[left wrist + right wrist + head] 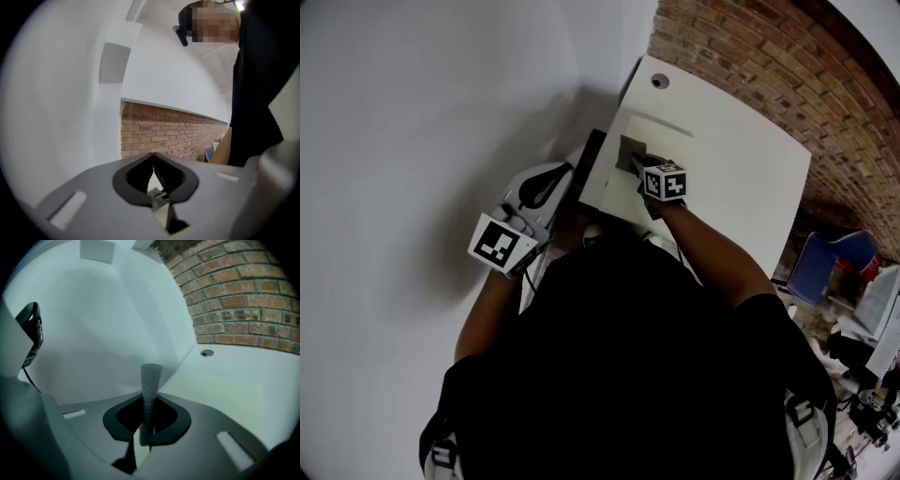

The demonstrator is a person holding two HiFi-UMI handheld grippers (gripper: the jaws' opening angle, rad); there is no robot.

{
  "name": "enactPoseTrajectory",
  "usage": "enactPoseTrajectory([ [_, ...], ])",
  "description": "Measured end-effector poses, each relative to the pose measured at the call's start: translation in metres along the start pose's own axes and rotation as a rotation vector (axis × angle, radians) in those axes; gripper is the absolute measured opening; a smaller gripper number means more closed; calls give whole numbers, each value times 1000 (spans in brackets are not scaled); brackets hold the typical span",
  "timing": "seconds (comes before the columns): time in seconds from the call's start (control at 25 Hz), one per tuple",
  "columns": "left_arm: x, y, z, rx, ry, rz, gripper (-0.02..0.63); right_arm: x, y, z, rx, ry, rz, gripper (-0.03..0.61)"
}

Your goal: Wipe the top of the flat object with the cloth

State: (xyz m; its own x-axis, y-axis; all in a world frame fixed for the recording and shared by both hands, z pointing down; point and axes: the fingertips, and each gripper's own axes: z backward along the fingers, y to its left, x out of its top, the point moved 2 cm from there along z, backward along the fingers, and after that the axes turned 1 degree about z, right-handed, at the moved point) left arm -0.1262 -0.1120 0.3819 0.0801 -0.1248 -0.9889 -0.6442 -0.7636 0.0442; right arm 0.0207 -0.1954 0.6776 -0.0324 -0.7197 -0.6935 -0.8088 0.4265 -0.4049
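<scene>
A pale flat slab (609,192) lies on the white table (741,159), at its left end beside the wall. My right gripper (639,164) is over the slab, shut on a grey knitted cloth (630,148). In the right gripper view the cloth (151,385) stands up as a narrow strip pinched between the jaws (146,427), with the slab's surface (220,390) beyond it. My left gripper (567,173) hangs off the slab's left edge, close to the white wall. Its jaws (153,164) are shut with nothing between them.
A round cable hole (660,82) sits in the table's far corner, also the cable hole (206,353) in the right gripper view. A brick wall (769,56) runs behind the table. A blue chair (825,262) and clutter stand at the right.
</scene>
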Motion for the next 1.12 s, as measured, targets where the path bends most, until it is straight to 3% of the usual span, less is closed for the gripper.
enactPoseTrajectory([
  [0.56,-12,20,26,1,-3,-1,2,-24,4,-41,-49,84,-19,11],
  [1.12,-12,16,11,-55,-10,3,2,-43,-34,-10,-135,80,-76,11],
])
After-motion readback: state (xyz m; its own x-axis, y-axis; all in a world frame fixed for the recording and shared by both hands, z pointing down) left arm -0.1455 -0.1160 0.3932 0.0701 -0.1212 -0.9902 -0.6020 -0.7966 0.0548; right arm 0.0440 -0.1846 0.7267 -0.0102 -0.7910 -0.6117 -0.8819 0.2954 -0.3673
